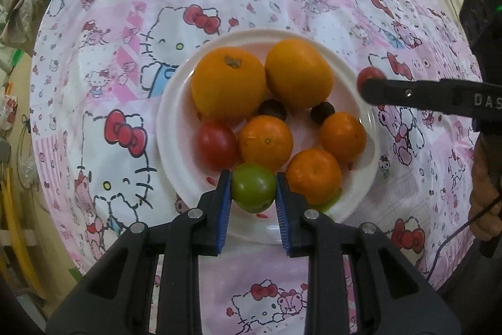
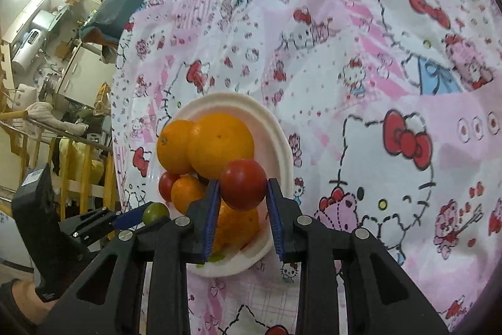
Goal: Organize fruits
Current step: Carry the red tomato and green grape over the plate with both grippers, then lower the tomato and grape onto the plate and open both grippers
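Observation:
A white plate point(image 1: 175, 127) on the cartoon-print cloth holds two big oranges point(image 1: 229, 82), three small mandarins point(image 1: 266, 142), a red tomato point(image 1: 216, 145) and two dark small fruits point(image 1: 272, 109). My left gripper point(image 1: 253, 189) is shut on a green round fruit point(image 1: 253, 187) over the plate's near edge. My right gripper point(image 2: 243, 187) is shut on a red tomato point(image 2: 243, 184) above the plate's point(image 2: 276, 127) right side. In the left wrist view the right gripper point(image 1: 371, 87) comes in from the right with that tomato point(image 1: 370, 74). The left gripper point(image 2: 147, 215) and green fruit point(image 2: 155, 212) show at lower left in the right wrist view.
The pink and white cartoon cloth point(image 1: 125, 52) covers the round table. A person's hand point(image 1: 484, 193) holds the right gripper's handle at the far right. Room clutter, a yellow railing point(image 2: 84, 171) and shelves lie beyond the table's left edge.

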